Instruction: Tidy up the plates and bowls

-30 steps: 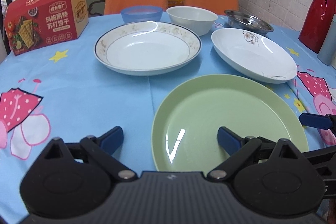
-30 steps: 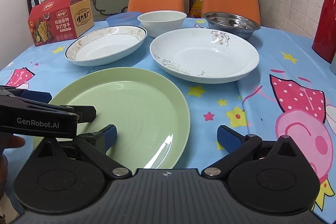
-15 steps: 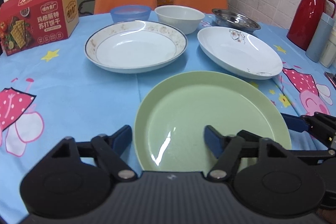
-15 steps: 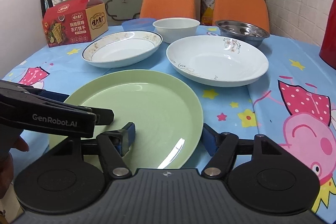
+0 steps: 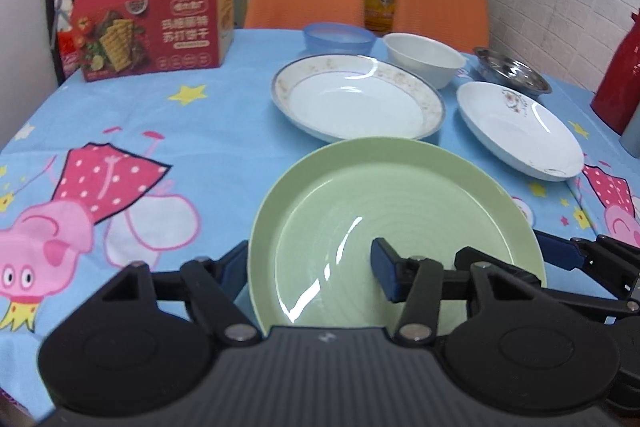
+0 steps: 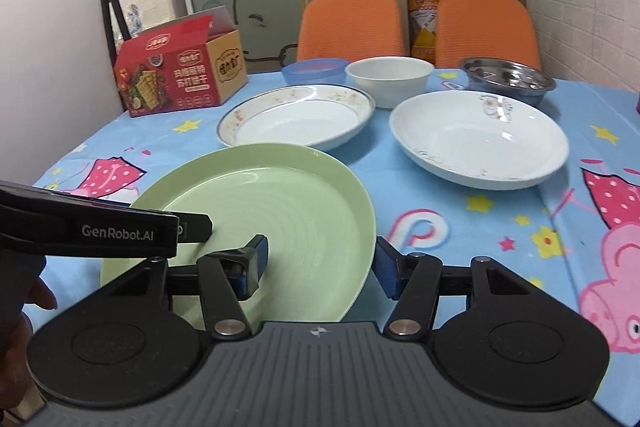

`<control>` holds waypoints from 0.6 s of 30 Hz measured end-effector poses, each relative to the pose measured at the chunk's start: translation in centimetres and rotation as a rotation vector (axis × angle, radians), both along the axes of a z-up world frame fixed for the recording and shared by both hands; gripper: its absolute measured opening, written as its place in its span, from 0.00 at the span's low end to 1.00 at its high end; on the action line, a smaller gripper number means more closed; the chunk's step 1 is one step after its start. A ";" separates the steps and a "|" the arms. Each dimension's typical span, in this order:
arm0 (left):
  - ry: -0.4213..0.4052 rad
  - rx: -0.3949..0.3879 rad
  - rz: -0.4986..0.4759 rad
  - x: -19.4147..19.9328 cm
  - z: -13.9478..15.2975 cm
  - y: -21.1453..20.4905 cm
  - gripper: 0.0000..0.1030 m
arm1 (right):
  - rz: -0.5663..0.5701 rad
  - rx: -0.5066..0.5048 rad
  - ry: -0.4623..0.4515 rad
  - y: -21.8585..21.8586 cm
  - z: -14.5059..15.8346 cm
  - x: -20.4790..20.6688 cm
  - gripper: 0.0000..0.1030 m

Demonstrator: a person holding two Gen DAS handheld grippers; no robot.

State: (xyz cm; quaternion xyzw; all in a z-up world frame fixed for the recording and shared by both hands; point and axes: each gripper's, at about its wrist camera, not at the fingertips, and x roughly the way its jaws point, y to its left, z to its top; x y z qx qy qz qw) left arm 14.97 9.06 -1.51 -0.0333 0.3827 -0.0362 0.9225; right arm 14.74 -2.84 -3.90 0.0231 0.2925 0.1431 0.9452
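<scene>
A green plate (image 5: 400, 195) (image 6: 260, 195) lies nearest me on the blue tablecloth. My left gripper (image 5: 310, 271) straddles its left rim, one pad just outside the rim and the other over the plate's inside. Its jaws are closing and still stand wide of the rim. My right gripper (image 6: 320, 263) straddles the right rim the same way, jaws closing, not pressing. Behind are a gold-rimmed plate (image 5: 356, 99) (image 6: 296, 119), a white flower-print plate (image 5: 516, 131) (image 6: 480, 143), a white bowl (image 5: 424, 57), a blue bowl (image 5: 338, 37) and a steel bowl (image 5: 512, 75).
A red cracker box (image 5: 152, 31) stands at the back left. A red thermos (image 5: 620, 83) stands at the right edge. Two orange chairs (image 6: 352, 23) are behind the table. A person's hand (image 6: 24, 307) shows at lower left in the right wrist view.
Both grippers' jaws have narrowed about the green plate's rims. Both views have shifted and the green plate's far edge now meets the gold-rimmed plate's near rim.
</scene>
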 end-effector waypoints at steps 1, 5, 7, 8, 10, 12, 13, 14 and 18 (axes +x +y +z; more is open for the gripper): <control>0.003 -0.003 0.017 0.0 -0.1 0.8 0.51 | 0.013 0.003 0.000 0.7 -0.1 0.3 0.92; 0.006 0.003 0.054 0.3 -0.2 2.9 0.51 | 0.053 -0.003 0.009 2.9 -0.4 1.4 0.93; 0.014 -0.002 0.056 0.7 -0.7 3.4 0.51 | 0.055 -0.016 0.020 3.3 -0.6 1.7 0.93; 0.020 -0.007 0.058 0.9 -1.0 3.5 0.51 | 0.056 -0.022 0.027 3.5 -0.8 1.9 0.94; 0.019 -0.011 0.059 1.2 -1.5 3.7 0.53 | 0.064 -0.039 0.041 3.8 -1.3 2.2 0.98; 0.011 -0.013 0.047 1.2 -1.7 3.5 0.63 | 0.083 -0.065 0.030 4.1 -1.5 1.9 1.00; 0.010 -0.015 0.044 1.2 -1.7 3.5 0.67 | 0.090 -0.063 0.033 4.2 -1.4 2.0 1.00; 0.008 -0.020 0.049 1.4 -1.8 3.6 0.67 | 0.095 -0.058 0.038 4.2 -1.4 2.0 1.00; -0.039 -0.103 0.054 1.1 -0.7 4.6 0.68 | 0.074 0.031 0.032 2.4 -0.4 1.9 1.00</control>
